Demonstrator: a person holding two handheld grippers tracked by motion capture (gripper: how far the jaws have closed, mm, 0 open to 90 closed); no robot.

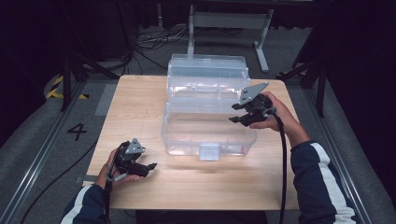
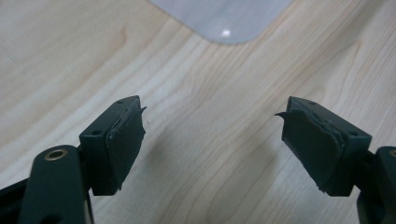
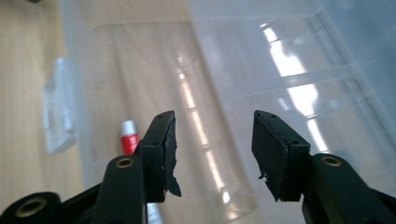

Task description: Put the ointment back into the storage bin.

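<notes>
Your right gripper (image 1: pixel 237 113) hovers released above the open clear box (image 1: pixel 208 135); a red-and-white tube (image 3: pixel 129 137) lies inside. Your left gripper (image 1: pixel 148 169) rests near-left, jaws spread, empty.

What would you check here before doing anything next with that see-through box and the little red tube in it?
1. Clear plastic storage box lid open: ok, it is swung back.
2. Small red-and-white tube inside the box: ok, it lies on the box floor in the right gripper view.
3. Right hand-held gripper empty: ok, jaws apart above the box, nothing between them.
4. Left hand-held gripper empty: ok, jaws apart over the light wooden table.
5. White front latch free: cannot tell.
6. Tube cap closed: cannot tell, partly hidden behind a jaw.
</notes>
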